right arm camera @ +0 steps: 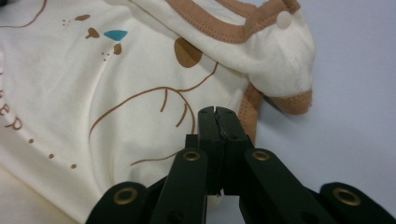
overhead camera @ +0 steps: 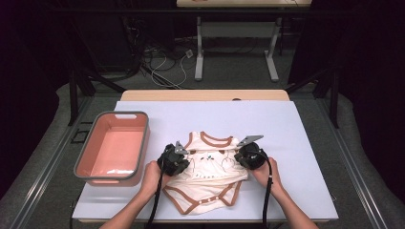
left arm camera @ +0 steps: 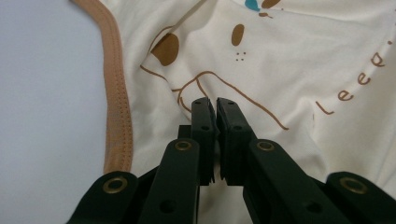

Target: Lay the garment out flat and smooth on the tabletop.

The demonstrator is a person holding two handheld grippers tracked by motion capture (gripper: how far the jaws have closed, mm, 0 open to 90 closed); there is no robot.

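A cream baby bodysuit (overhead camera: 210, 179) with brown trim and a printed front lies near the table's front edge on a pale sheet (overhead camera: 286, 133). My left gripper (overhead camera: 184, 160) rests on its left side, by the brown-edged armhole. In the left gripper view the jaws (left arm camera: 214, 103) stand together with the cream fabric (left arm camera: 299, 70) puckered at their tips. On the bodysuit's right side my right gripper (overhead camera: 240, 155) is likewise pressed down. Its tips (right arm camera: 217, 112) are shut at the fabric's edge beside the brown trim (right arm camera: 250, 112), below the folded shoulder flap (right arm camera: 280, 56).
A pink bin with a grey rim (overhead camera: 112, 114) stands on the left part of the table, with nothing in it. The person's hands (overhead camera: 267, 176) and forearms come in from the front edge. Black cables (overhead camera: 265, 200) trail back from both grippers.
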